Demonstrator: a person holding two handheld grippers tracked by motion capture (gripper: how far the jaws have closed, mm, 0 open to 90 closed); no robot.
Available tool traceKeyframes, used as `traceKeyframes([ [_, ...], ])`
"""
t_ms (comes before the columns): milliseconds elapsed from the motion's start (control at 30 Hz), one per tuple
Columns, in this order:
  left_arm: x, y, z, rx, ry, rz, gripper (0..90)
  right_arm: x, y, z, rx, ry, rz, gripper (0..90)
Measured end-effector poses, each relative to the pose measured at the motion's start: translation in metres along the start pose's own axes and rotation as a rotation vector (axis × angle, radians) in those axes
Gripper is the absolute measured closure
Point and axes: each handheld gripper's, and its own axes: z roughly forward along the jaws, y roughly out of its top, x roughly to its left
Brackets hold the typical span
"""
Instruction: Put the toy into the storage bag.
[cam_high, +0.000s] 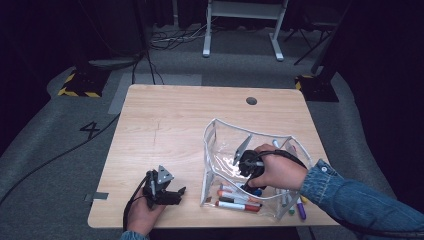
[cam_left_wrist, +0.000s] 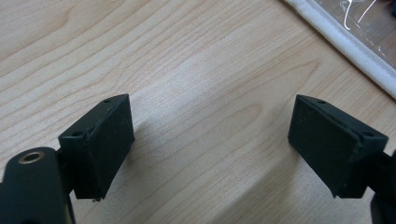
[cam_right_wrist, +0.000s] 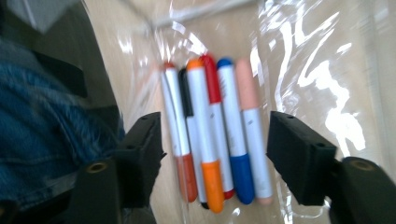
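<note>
- Nearest, at the worktop's (cam_high: 165, 115) front edge: left hand-held gripper (cam_high: 167, 192) resting on the wood, jaws wide apart, nothing between them but bare grain; idle, well left of the pouch
- Next in: right hand-held gripper (cam_high: 250, 167) reaching down into the clear pouch (cam_high: 220, 145), jaws spread wide above the markers (cam_right_wrist: 217, 135), pads clear of them and gripping nothing
- Step in hand, by judgement: filling the pouch with markers, one apparently just let go; next move likely calls for lifting straight out of the mouth without snagging the soft wall, then fetching the purple marker (cam_high: 301, 209) lying outside at the near right
- Pouch itself: transparent, glossy and creased, white-trimmed rim, standing open right of centre; inside, several white-barrelled markers side by side, caps orange, red, blue, pink and black
- Farthest: bare wood and a round grommet hole (cam_high: 251, 100)
</note>
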Motion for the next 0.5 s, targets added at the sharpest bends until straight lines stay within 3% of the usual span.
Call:
traceKeyframes([
  [233, 0.000, 0.000, 0.000, 0.000, 0.000, 0.001, 14.5, -0.005, -0.010, -0.043, -0.172, -0.071, 0.051, 34.3],
  [500, 0.000, -0.002, -0.002, 0.004, -0.003, 0.004, 14.5, -0.010, -0.037, -0.083, -0.295, -0.117, 0.097, 36.1],
])
